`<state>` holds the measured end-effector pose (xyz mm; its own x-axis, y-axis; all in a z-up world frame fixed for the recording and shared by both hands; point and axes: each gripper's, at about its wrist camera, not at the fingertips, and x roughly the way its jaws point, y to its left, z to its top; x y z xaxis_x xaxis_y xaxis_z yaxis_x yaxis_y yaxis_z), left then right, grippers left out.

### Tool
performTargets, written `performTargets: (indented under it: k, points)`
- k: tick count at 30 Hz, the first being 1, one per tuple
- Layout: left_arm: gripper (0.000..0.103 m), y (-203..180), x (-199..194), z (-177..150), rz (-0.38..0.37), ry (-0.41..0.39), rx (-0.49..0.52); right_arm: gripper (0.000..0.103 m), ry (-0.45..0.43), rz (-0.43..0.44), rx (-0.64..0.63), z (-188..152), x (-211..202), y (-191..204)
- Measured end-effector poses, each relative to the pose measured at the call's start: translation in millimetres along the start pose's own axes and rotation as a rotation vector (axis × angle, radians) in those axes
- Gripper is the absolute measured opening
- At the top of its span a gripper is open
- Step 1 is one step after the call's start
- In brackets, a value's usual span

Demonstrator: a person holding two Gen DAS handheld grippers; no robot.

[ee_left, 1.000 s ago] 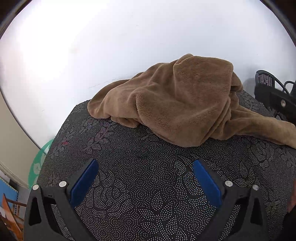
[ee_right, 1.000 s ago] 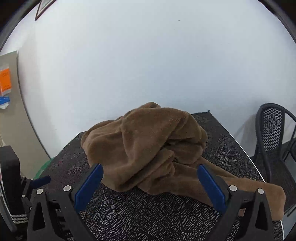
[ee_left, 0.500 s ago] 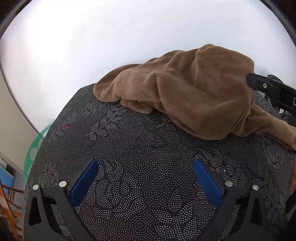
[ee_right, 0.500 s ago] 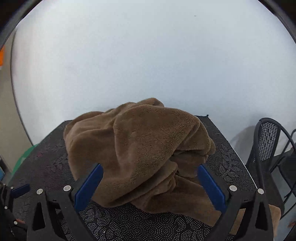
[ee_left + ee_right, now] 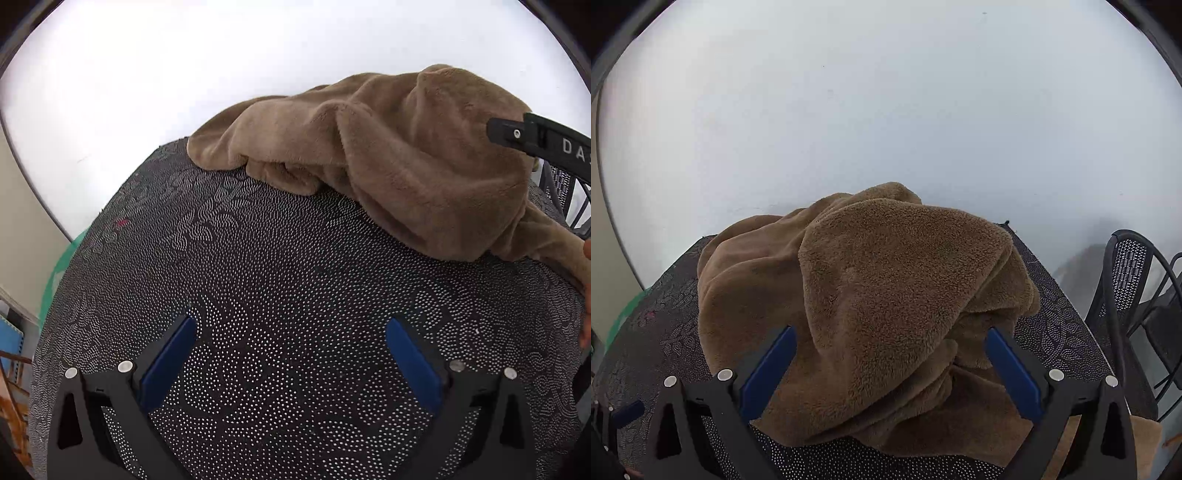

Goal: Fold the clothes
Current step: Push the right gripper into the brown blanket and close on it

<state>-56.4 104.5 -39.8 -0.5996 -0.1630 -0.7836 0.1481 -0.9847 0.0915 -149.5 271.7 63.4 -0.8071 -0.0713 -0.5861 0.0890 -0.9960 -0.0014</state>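
The right gripper [image 5: 890, 365], jaws spread wide and empty, is nearing a crumpled brown fleece garment [image 5: 871, 317] (unfolded) on the desk [image 5: 295, 332]. The left gripper [image 5: 288, 354], equally agape, is hovering over bare cloth; finding an edge looks next.

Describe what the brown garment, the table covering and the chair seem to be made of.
Brown garment: looks like plush fleece, matte, with short fuzzy pile and soft rounded folds. Table covering: a dark textile, probably woven or printed, with pale dotted floral swirls; the fibre cannot be told. Chair: apparently black metal, a thin tubular frame around a perforated mesh back.
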Motion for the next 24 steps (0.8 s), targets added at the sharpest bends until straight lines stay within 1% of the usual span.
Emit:
performTargets:
  k: [10, 15, 19, 24]
  points:
    - [0.103, 8.1, 4.8, -8.1, -0.026, 0.032, -0.025, 0.103, 0.040, -0.011, -0.006, 2.6, 34.7, 5.7]
    - [0.103, 12.4, 6.1, -13.4, -0.040, 0.052, -0.051, 0.103, 0.064, 0.011, 0.024, 2.4, 52.1, 0.4]
    - [0.103, 15.0, 6.1, -18.2, -0.049, 0.066, -0.071, 0.103, 0.052, 0.048, 0.088, 2.2, 54.5, -15.5]
    - [0.103, 14.8, 4.0, -24.5, -0.056, 0.078, -0.084, 0.103, 0.009, 0.111, 0.223, 4.4, 47.6, -53.4]
